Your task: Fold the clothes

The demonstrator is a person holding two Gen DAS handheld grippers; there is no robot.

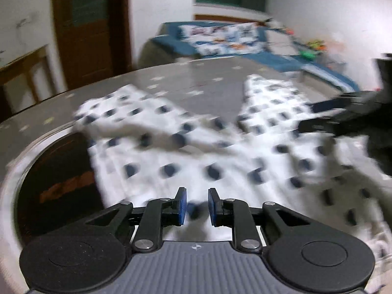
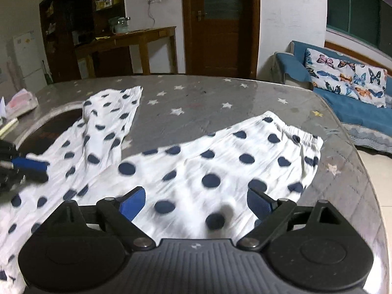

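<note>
White trousers with dark blue dots (image 2: 220,156) lie spread on the grey star-print table (image 2: 196,103), two legs reaching away. They also show, blurred, in the left wrist view (image 1: 186,152). My left gripper (image 1: 197,207) hovers low over the cloth, its blue pads a narrow gap apart with white cloth showing between them. My right gripper (image 2: 196,202) is wide open above the cloth, nothing between its pads. The right gripper shows at the right edge of the left wrist view (image 1: 316,117); the left gripper shows at the left edge of the right wrist view (image 2: 31,166).
A dark round inset (image 1: 56,178) lies in the table under the left leg. A pink-white packet (image 2: 22,100) sits at the table's far left. A blue sofa with butterfly cushions (image 2: 348,83) stands to the right, a wooden side table (image 2: 137,41) and door behind.
</note>
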